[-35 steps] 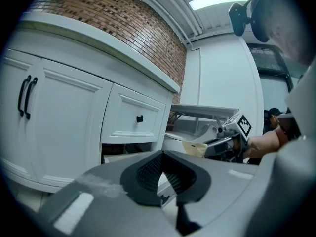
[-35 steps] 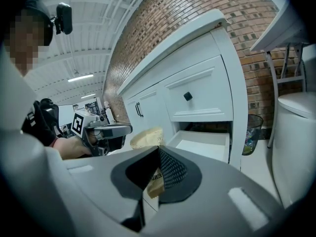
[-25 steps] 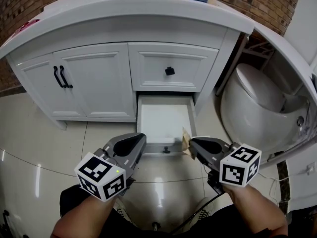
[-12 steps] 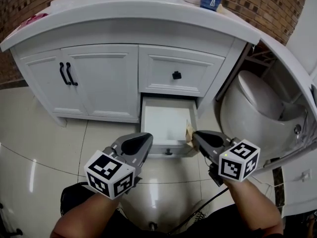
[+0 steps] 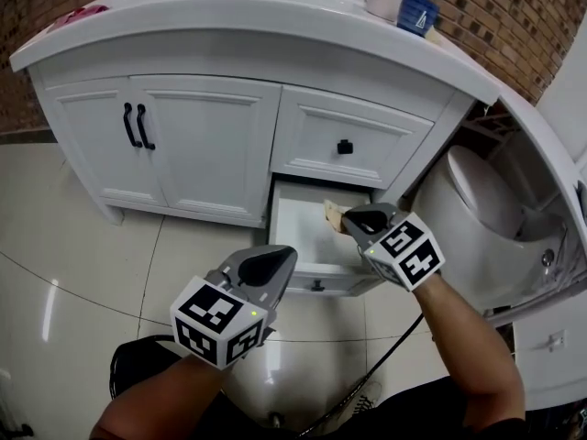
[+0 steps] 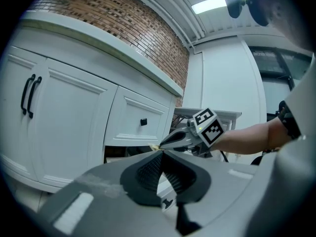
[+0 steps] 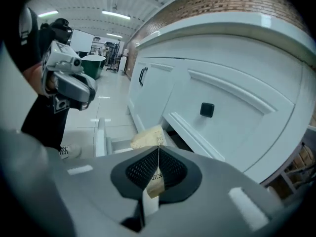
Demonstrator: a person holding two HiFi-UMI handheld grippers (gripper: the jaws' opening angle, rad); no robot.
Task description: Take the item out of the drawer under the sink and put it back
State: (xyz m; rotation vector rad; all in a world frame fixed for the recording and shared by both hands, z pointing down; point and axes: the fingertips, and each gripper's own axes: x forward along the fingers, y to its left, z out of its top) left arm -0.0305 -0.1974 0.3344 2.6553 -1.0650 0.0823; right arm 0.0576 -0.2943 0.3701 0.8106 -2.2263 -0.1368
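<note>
Right gripper (image 5: 347, 224) is clamped tight on a tan packet (image 5: 331, 212), holding it above the open drawer (image 5: 298, 236), toward its back edge. Left gripper (image 5: 278, 262), jaws together on nothing, hovers before the drawer's front edge.

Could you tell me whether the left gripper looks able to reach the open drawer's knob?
Probably yes: the left gripper hangs close beside the knob, with nothing between them. The right gripper, shut on a tan packet, is farther back over the open drawer.
</note>
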